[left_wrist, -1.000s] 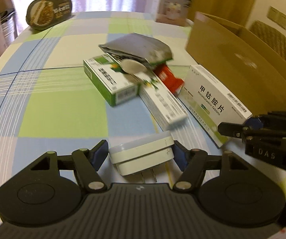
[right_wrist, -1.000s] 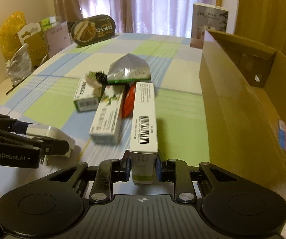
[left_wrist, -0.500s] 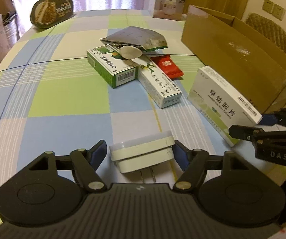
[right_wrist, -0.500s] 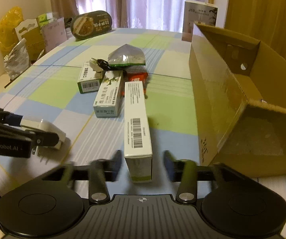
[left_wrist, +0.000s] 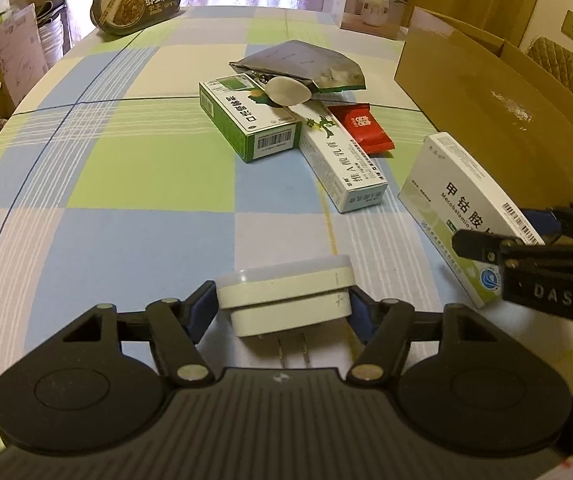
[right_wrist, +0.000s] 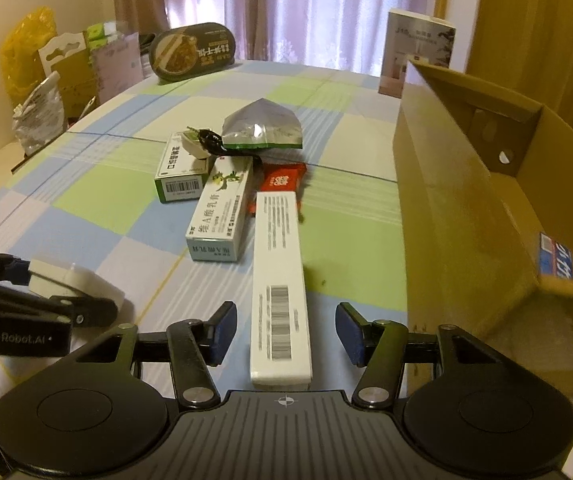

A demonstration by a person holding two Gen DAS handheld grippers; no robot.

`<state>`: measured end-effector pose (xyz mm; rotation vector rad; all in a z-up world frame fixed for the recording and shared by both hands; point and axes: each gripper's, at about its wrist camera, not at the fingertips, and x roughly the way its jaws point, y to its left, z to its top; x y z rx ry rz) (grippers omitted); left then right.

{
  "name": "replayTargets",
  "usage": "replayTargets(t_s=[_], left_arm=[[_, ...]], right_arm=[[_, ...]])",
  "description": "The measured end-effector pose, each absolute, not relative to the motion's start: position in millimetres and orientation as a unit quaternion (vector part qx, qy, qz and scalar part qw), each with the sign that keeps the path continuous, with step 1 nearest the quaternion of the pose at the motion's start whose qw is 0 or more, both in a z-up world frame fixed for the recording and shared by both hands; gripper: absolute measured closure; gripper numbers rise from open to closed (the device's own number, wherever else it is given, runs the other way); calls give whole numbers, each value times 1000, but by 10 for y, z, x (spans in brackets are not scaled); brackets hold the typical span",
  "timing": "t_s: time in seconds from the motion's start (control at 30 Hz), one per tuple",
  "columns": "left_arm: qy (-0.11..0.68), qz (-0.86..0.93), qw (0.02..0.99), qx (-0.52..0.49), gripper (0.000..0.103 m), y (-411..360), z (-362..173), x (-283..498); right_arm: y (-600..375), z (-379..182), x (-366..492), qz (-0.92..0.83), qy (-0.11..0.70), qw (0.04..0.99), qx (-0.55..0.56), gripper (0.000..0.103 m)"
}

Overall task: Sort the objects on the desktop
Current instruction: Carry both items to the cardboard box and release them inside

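While the left gripper (left_wrist: 284,304) clamps the white plug (left_wrist: 286,294) by its sides, prongs toward the camera, the right gripper (right_wrist: 284,334) stands released, its pads apart on either side of the white box (right_wrist: 280,292), which lies just left of the carton (right_wrist: 466,216). Likely risks (a judgement only): the plug could twist between the narrow pads, or the box, standing on its long edge, could tip at a one-sided touch. Only the right view shows the carton's interior and a blue label (right_wrist: 556,260); only the left view shows the box's printed face (left_wrist: 470,208).
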<state>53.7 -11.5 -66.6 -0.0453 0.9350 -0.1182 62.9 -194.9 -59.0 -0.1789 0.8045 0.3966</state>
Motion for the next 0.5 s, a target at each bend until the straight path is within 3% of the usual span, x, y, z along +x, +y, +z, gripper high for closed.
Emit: replayTargets(t_s=[0.33,0.4,0.5], left_arm=[[445,-67,893,-13,40,-103,-677,534],[445,-69,893,-13,40,-97,-680,543],[447,-69,892,-14,39,-90,-681,556]], right_arm=[[-1793,-663,794,205,410,880,-123,51],[-1784,-678,814,201,416,878,-126,55],[-1782,-692,829,204,423,874,-126,70]])
